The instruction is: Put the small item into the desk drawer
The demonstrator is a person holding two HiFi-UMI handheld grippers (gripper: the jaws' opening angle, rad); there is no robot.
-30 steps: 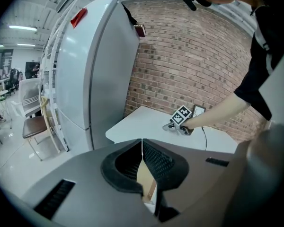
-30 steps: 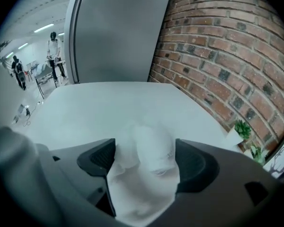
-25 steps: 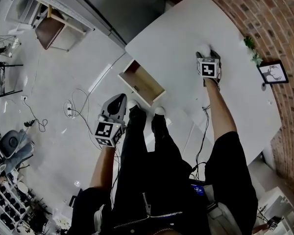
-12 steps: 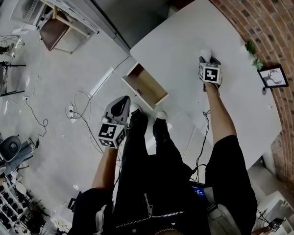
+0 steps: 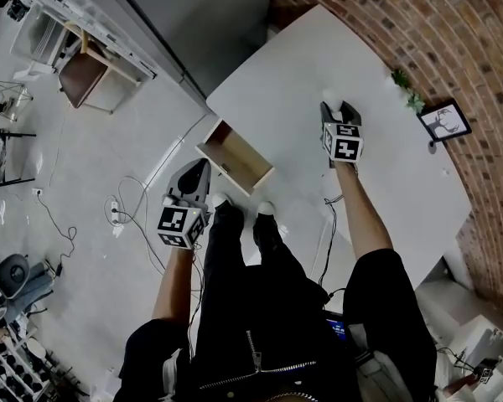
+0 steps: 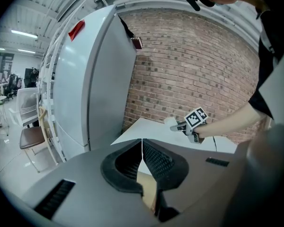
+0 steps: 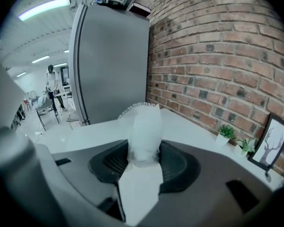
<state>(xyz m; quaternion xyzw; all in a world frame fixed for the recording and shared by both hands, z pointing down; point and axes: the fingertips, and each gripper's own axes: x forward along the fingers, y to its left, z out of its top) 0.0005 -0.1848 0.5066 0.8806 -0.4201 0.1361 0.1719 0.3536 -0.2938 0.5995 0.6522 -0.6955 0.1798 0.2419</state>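
Note:
A small white crinkled packet stands up between the pads of my right gripper. Its jaws have just been closing and are shut on the packet. In the head view this gripper hangs over the far part of the white desk, the packet at its tip. The wooden desk drawer is pulled out at the desk's left edge, and its inside looks bare. My left gripper hovers over the floor just left of the drawer, jaws shut and empty.
Along the brick wall, a small potted plant and a picture frame stand on the desk. A tall grey cabinet stands beyond the desk's end. Cables lie on the floor and a chair stands at far left.
My right gripper has lifted off the desk with the packet held in it. The left gripper has risen a little beside the drawer.

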